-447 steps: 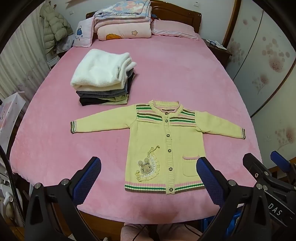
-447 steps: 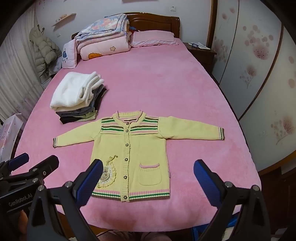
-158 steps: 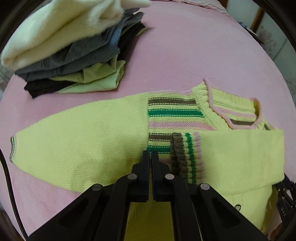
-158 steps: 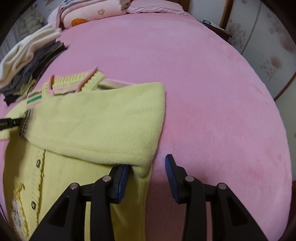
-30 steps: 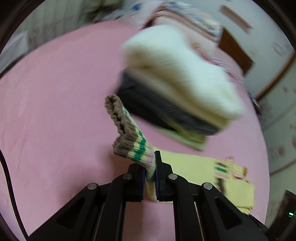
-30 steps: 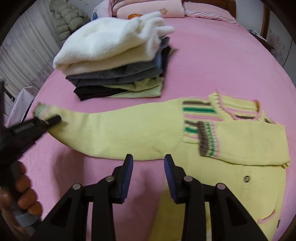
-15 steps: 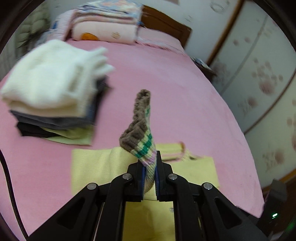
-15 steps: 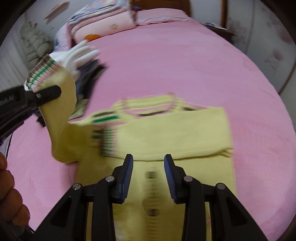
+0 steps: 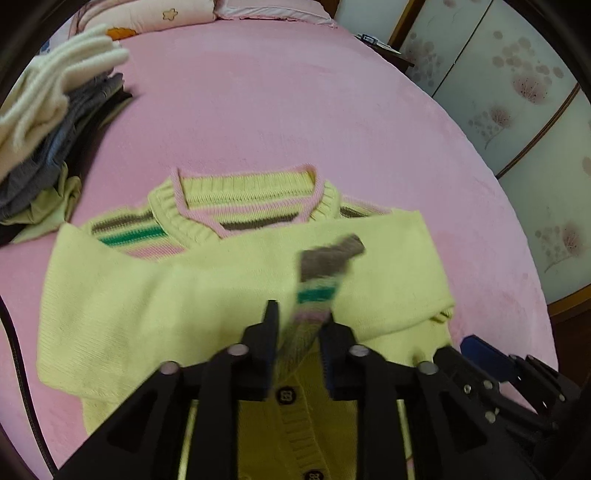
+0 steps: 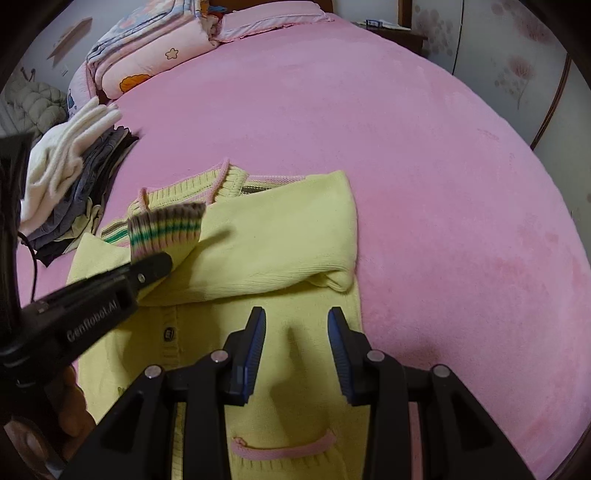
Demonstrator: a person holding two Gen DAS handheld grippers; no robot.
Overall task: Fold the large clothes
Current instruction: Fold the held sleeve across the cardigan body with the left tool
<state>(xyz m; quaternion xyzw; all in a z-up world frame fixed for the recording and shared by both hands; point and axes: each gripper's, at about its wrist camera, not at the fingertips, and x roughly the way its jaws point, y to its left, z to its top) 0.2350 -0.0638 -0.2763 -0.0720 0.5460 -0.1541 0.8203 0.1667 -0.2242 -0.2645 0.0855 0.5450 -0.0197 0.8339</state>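
I see a pink bedspread, a stack of folded clothes w/ a white fleece on top at left, folded quilts & a pillow by the headboard, floral wardrobe doors at right.

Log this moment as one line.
left claw: opening, striped cuff between jaws | right claw: open, empty | cardigan: sleeves folded across

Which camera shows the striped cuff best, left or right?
The right wrist view: the cuff shows sharp from the side, stripes clear, standing above the left gripper. The left wrist view shows the same cuff blurred, running out from between that gripper's just-opening jaws over the cardigan.
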